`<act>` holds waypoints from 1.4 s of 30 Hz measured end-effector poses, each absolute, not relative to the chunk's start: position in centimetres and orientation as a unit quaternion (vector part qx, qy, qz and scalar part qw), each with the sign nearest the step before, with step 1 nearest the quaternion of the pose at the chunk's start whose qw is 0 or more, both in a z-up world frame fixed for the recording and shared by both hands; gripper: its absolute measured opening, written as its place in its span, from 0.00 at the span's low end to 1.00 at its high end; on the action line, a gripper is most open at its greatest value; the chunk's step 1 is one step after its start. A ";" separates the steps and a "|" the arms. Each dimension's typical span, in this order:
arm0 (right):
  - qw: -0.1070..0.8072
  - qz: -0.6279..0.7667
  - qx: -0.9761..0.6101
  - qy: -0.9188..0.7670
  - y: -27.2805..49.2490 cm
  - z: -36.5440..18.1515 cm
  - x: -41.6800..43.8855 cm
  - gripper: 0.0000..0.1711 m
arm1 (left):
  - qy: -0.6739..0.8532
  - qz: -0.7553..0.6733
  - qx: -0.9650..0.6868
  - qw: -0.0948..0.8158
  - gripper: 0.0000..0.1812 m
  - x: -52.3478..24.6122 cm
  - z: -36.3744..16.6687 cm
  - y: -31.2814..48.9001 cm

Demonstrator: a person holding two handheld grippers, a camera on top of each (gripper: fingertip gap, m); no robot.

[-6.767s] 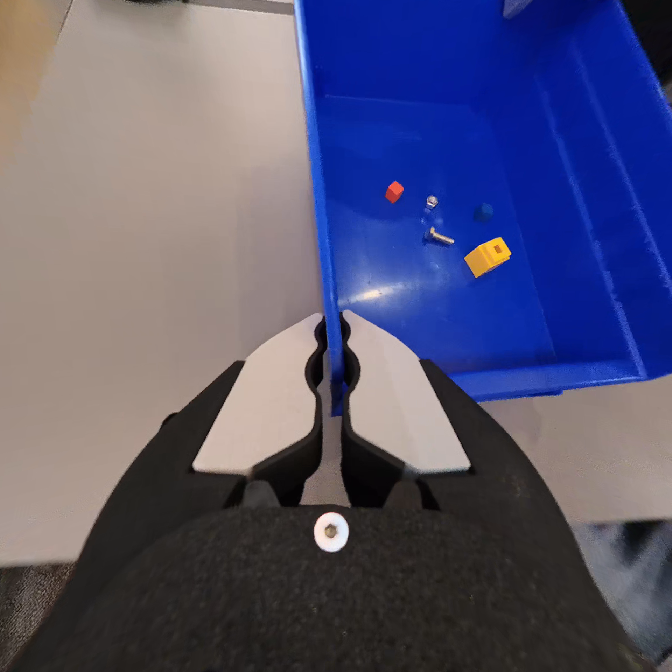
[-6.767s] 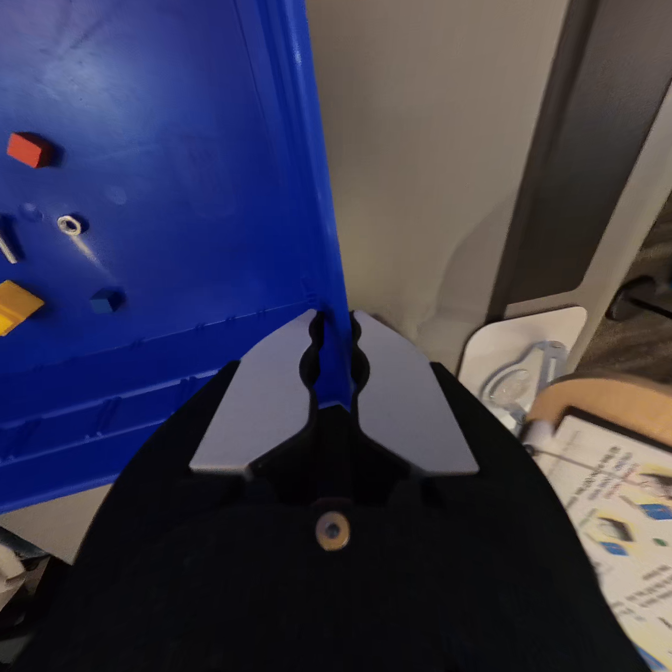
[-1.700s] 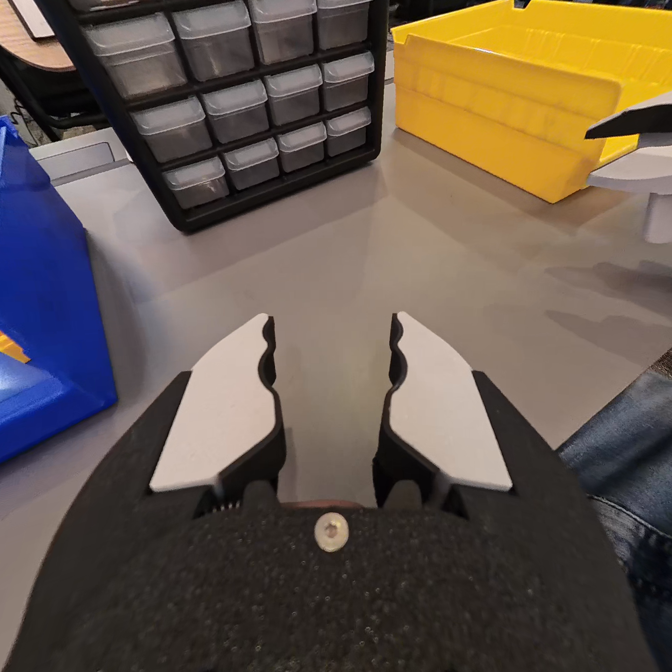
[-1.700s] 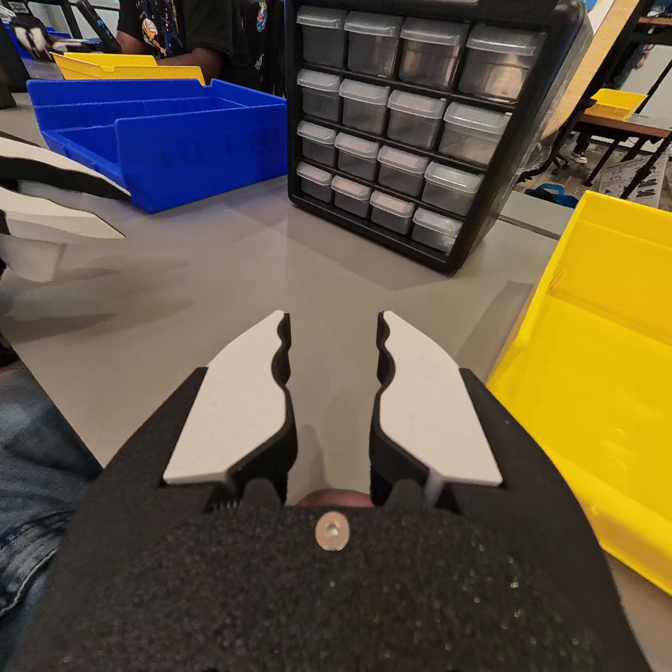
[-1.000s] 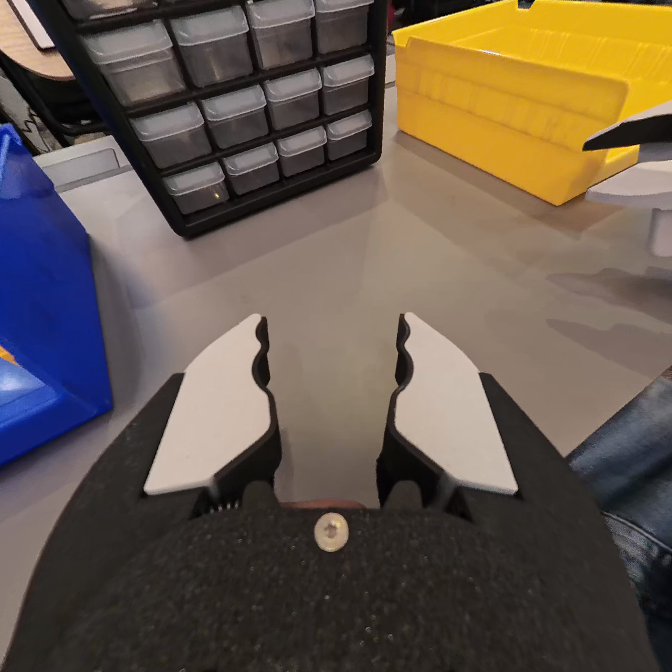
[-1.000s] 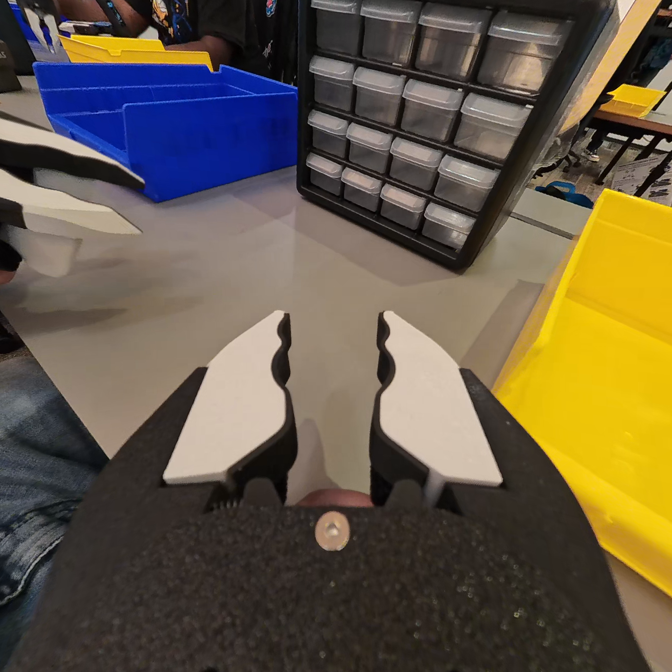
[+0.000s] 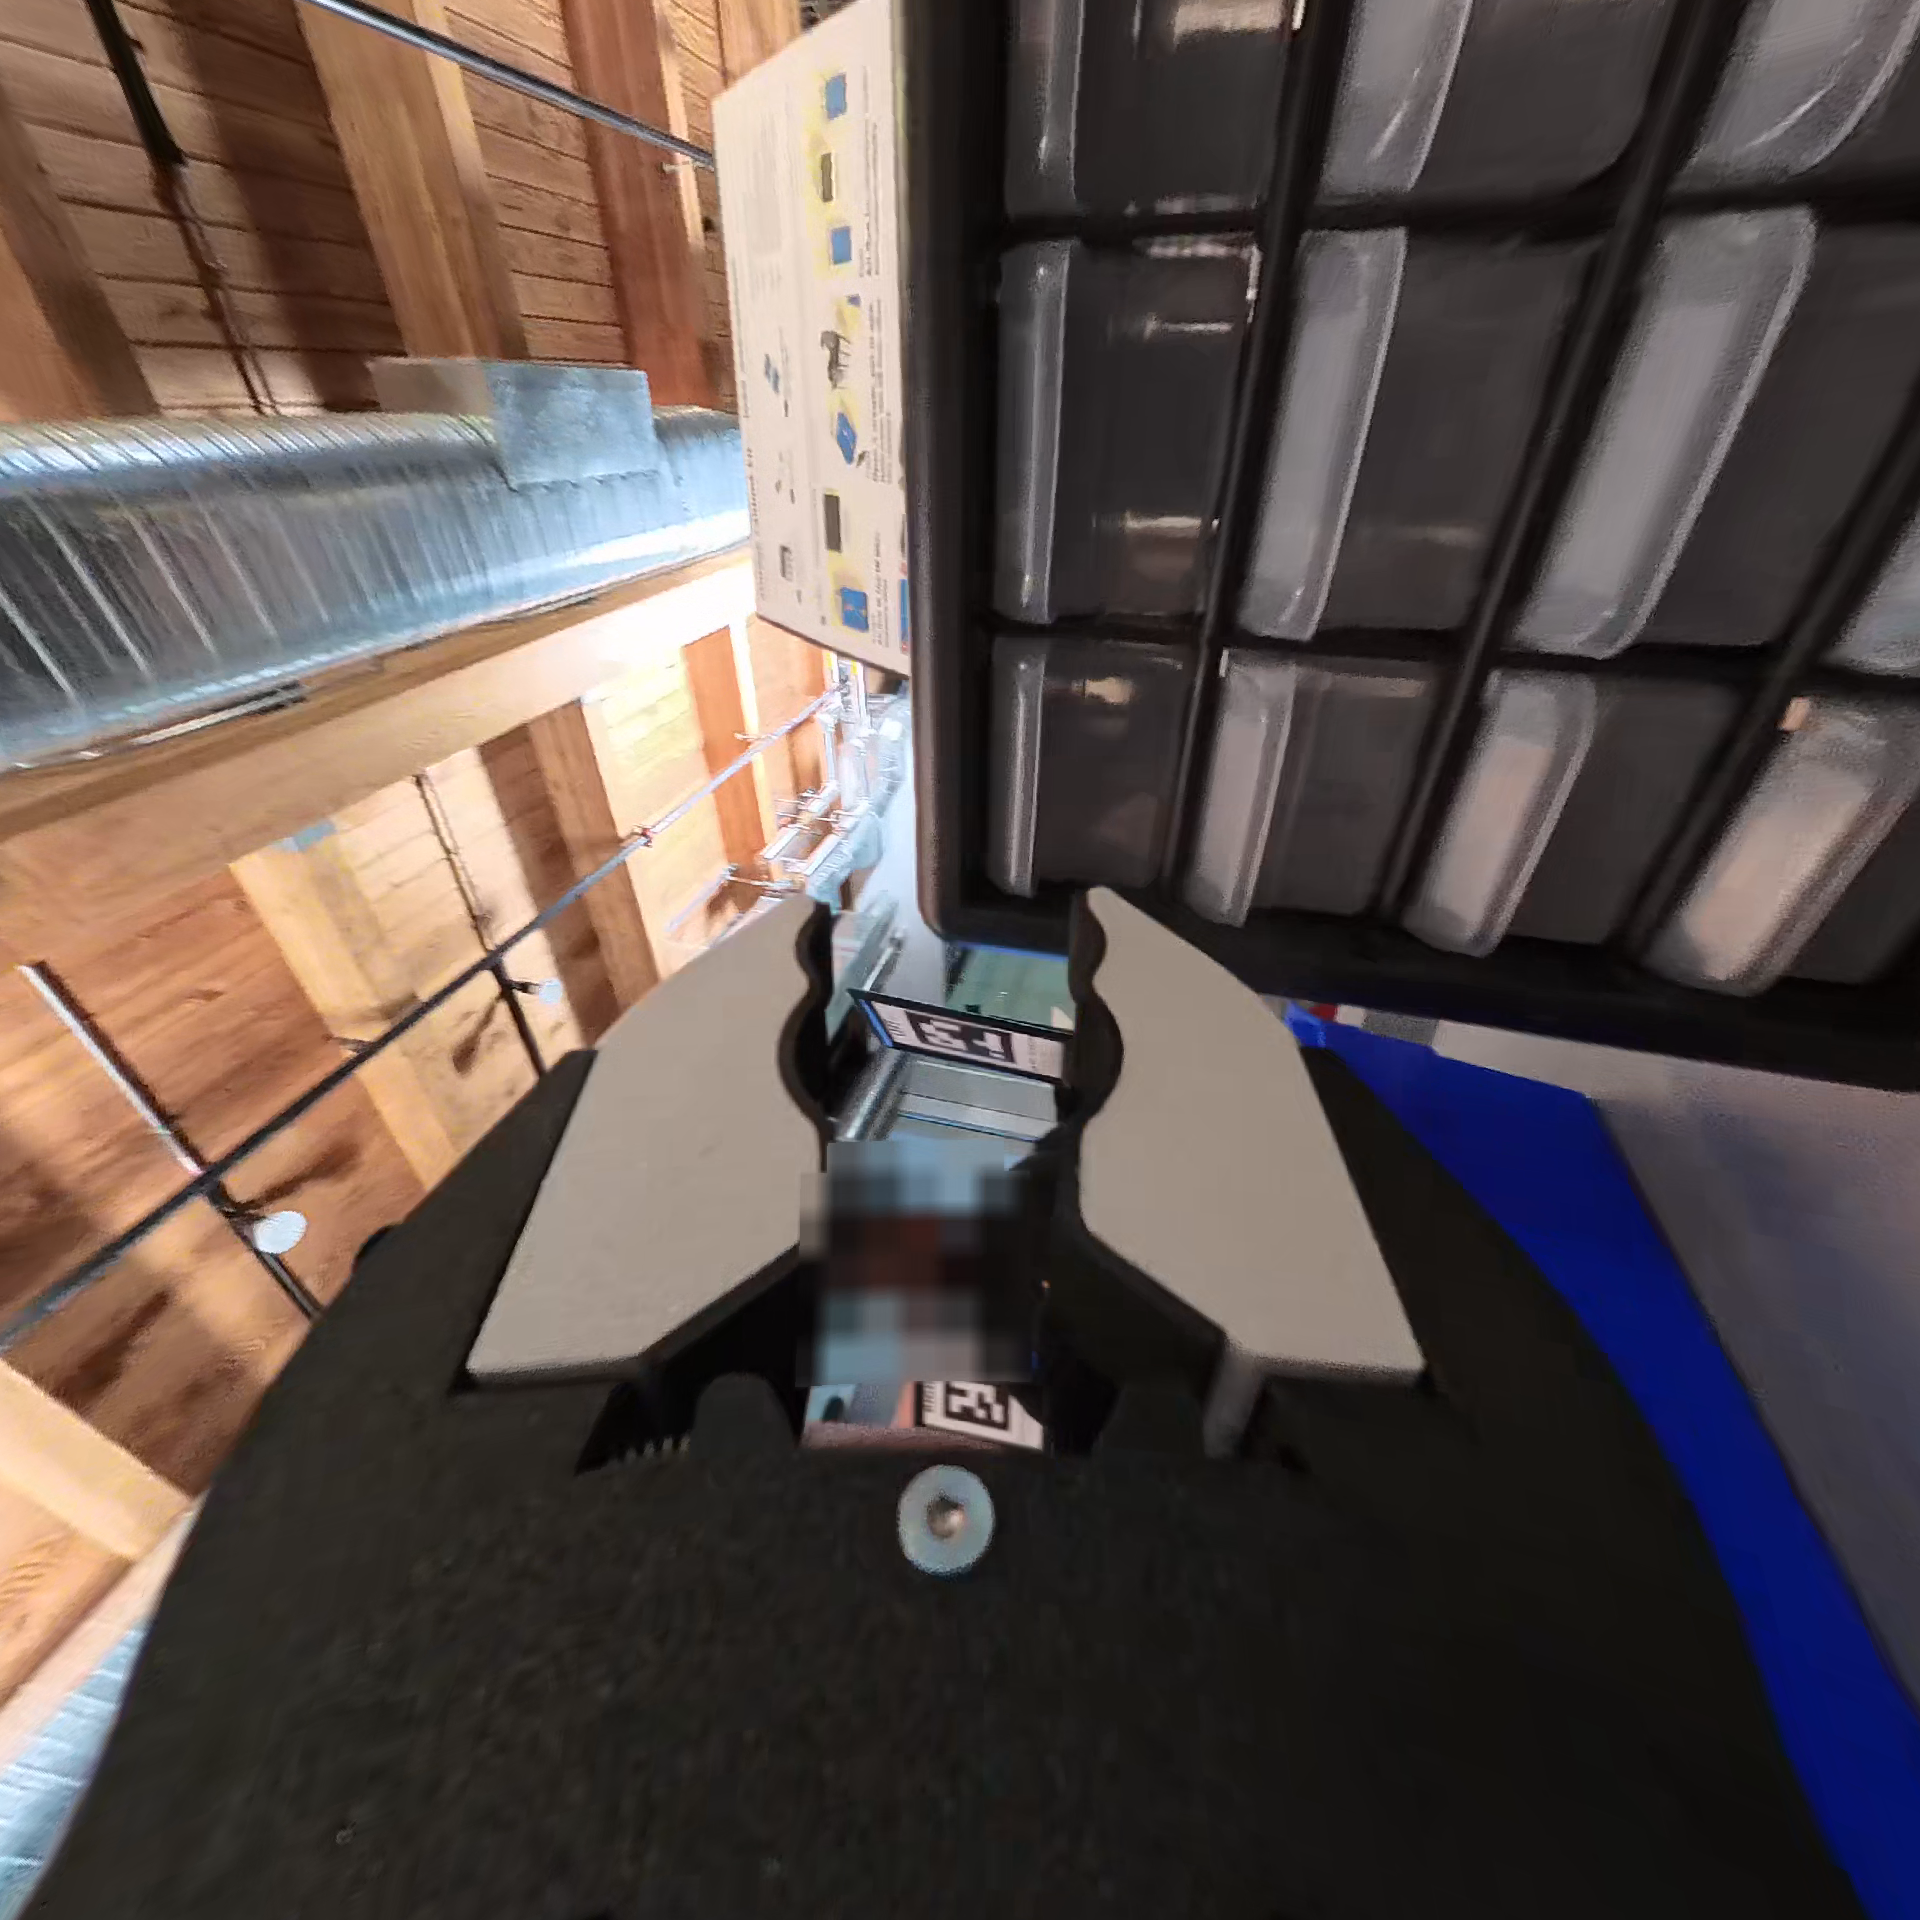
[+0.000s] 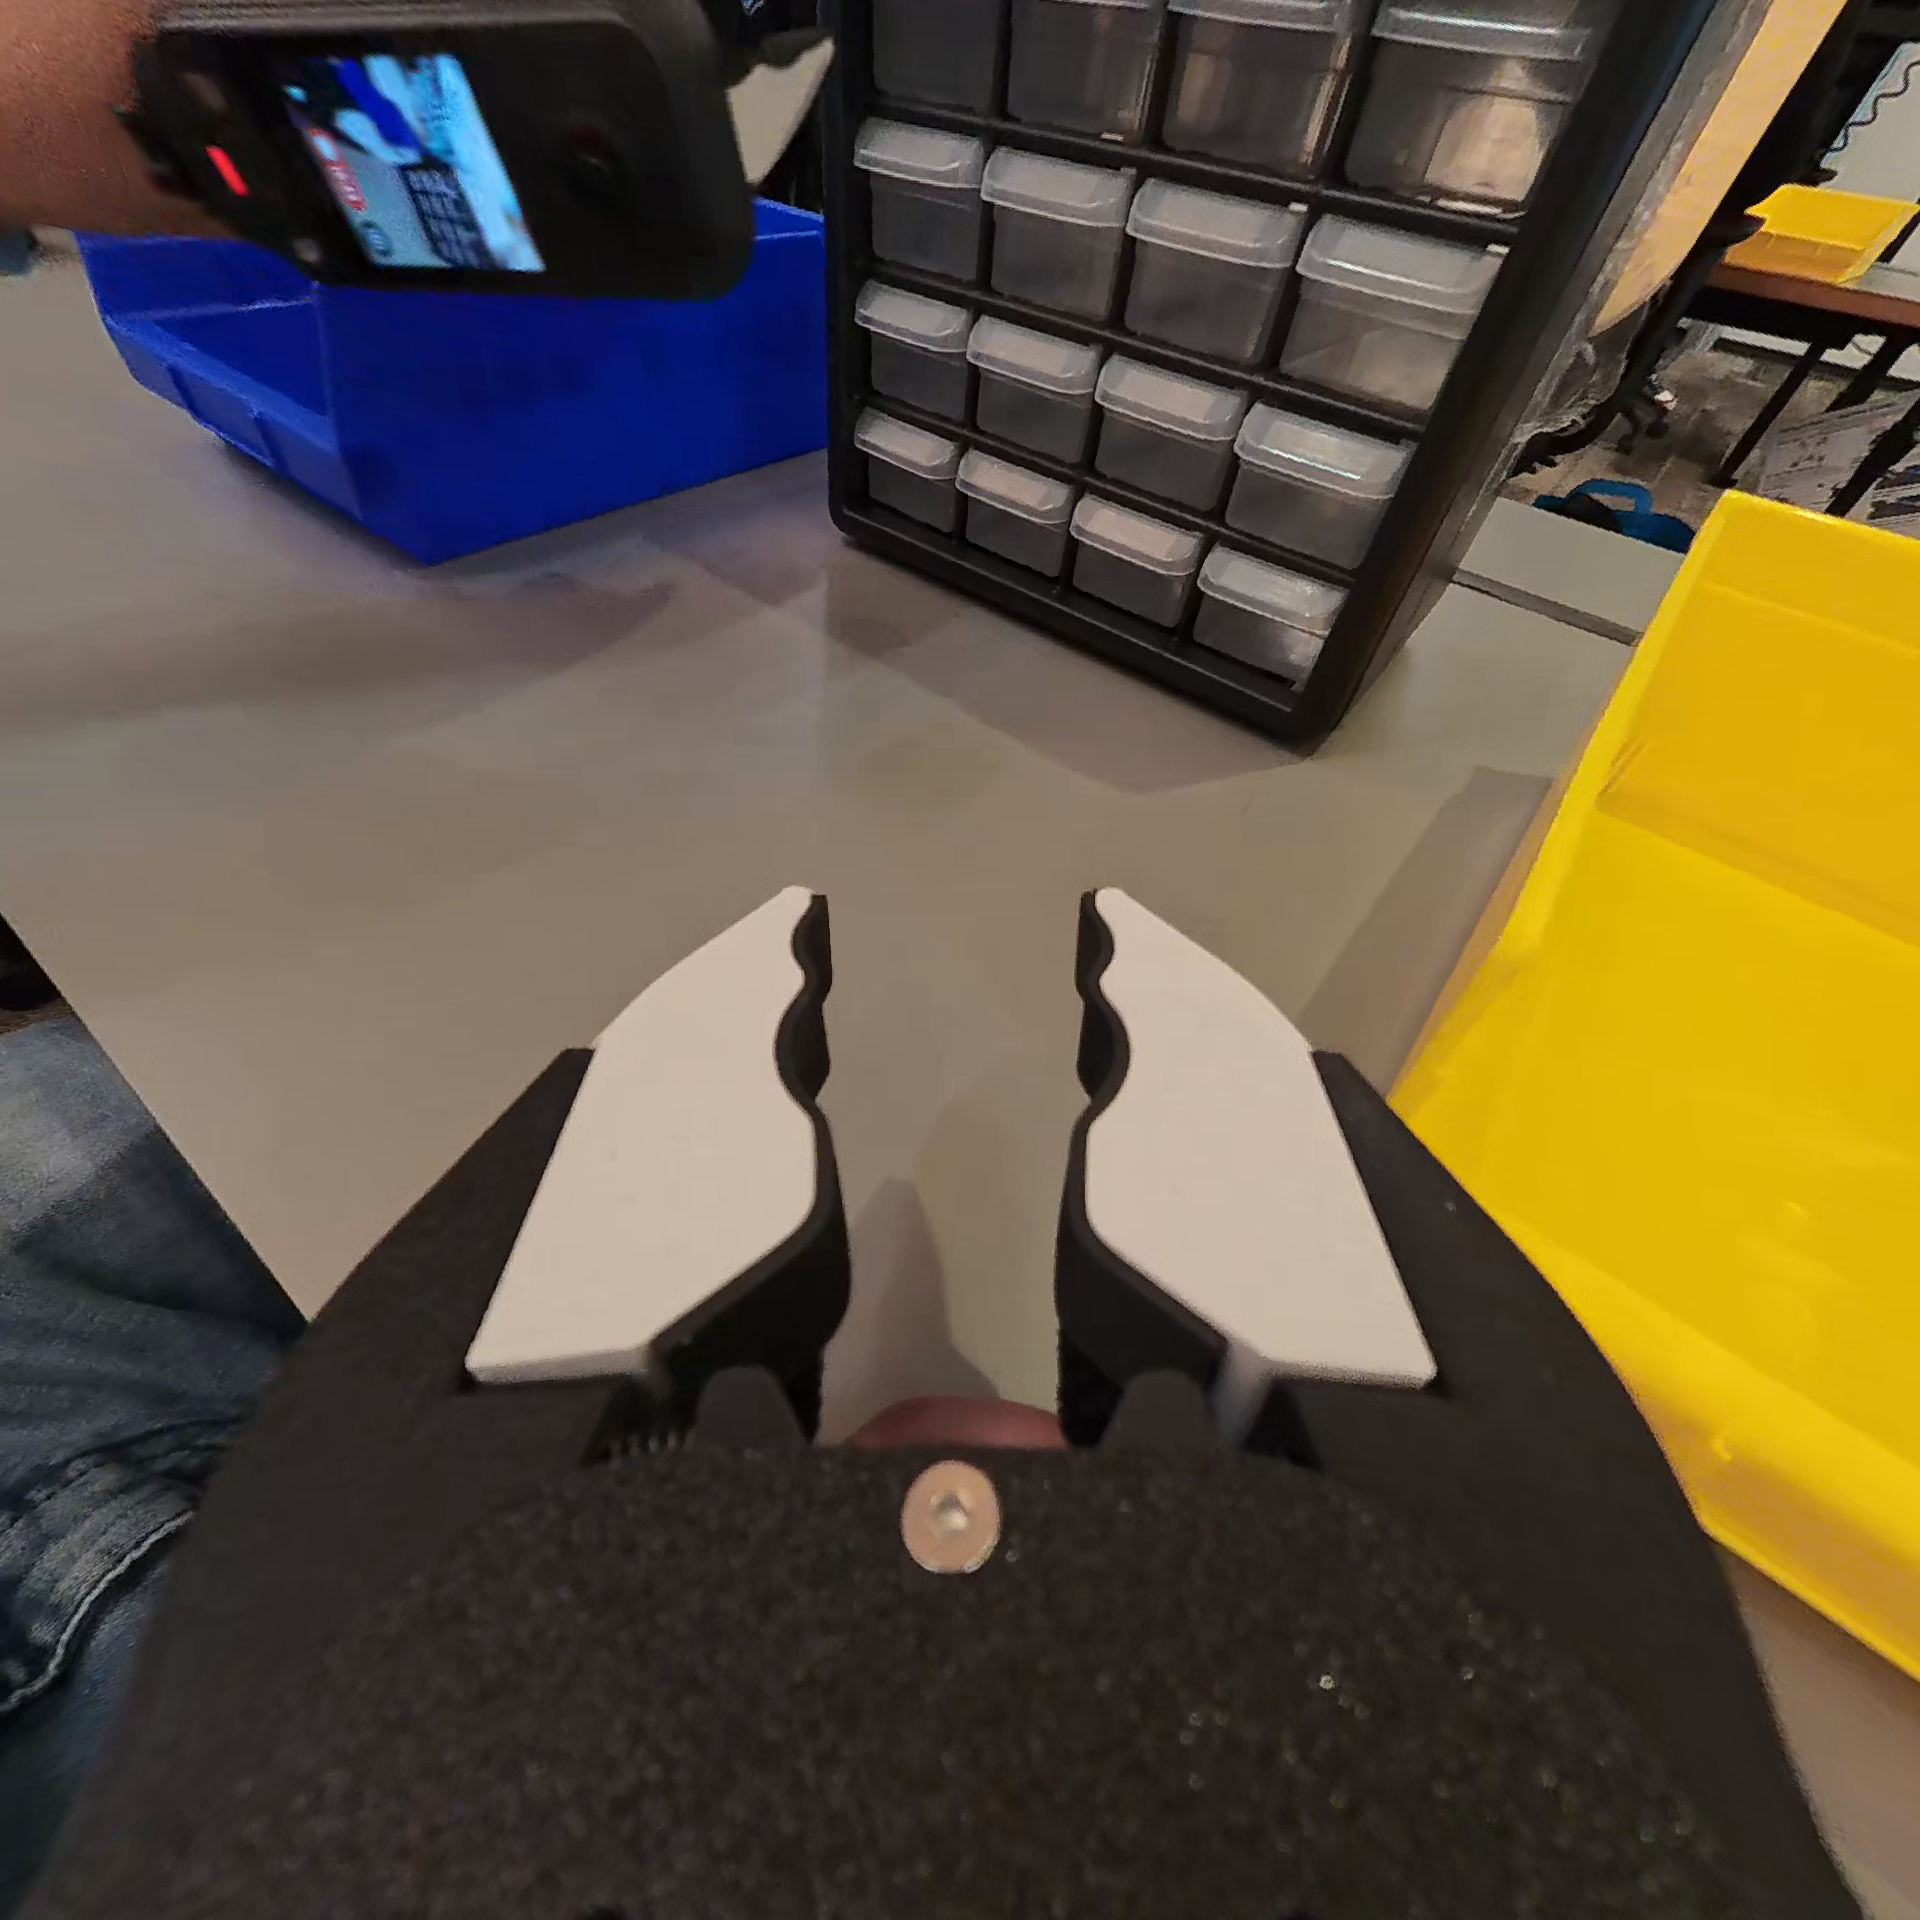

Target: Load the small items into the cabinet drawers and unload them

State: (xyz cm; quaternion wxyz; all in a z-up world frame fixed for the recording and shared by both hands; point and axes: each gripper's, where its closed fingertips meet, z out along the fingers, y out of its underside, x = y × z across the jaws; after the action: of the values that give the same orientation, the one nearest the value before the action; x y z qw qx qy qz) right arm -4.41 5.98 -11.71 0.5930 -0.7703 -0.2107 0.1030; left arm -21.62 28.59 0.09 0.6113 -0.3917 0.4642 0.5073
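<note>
The black cabinet (image 8: 1143,364) of clear drawers stands on the grey table (image 8: 416,831), and every drawer in view is closed. My right gripper (image 8: 951,914) is open and empty, low over the table in front of the cabinet. My left gripper (image 7: 951,914) is open and empty, raised and rolled on its side, with its fingertips close to a corner of the cabinet (image 7: 1455,520). Its camera unit (image 8: 436,156) shows at the top left of the right wrist view. No small items are visible.
A blue bin (image 8: 499,416) sits left of the cabinet and a yellow bin (image 8: 1714,1039) sits at the right, close to my right gripper. A person's jeans-clad leg (image 8: 104,1351) is at the table's near edge. The left wrist view shows wooden beams and a metal duct (image 7: 312,540). One gripper's finger ends stand about 30 centimeters off the other's. To reach the black cabinet (image 8: 1143,364) in a straight line is about 15 centimeters for my left fingers, about 20 centimeters for my right.
My left gripper has risen from low over the table, rolled sideways and come close to the cabinet. My right gripper has barely moved. Earlier both were shut on the blue bin's walls.
</note>
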 end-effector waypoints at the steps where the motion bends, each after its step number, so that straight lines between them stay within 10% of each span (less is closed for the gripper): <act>1: 0.593 0.103 -0.771 -0.210 6.0 -11.7 -4.4 0.26 | 0.466 0.513 -0.383 0.611 0.24 -21.4 0.3 29.1; 28: 0.578 0.131 -0.778 -0.209 6.1 -12.2 -4.9 0.26 | 0.472 0.552 -0.312 0.612 0.03 -19.6 -0.2 32.6; 42: 0.577 0.130 -0.777 -0.216 5.7 -12.3 -5.3 0.26 | 0.472 0.500 -0.387 0.614 0.08 -20.7 -0.8 28.8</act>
State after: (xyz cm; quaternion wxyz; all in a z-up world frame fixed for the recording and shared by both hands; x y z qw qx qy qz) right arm -5.34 5.74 -12.26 0.5769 -0.7769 -0.2161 0.1305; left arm -20.67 28.85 -0.78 0.6139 -0.3870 0.4723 0.5004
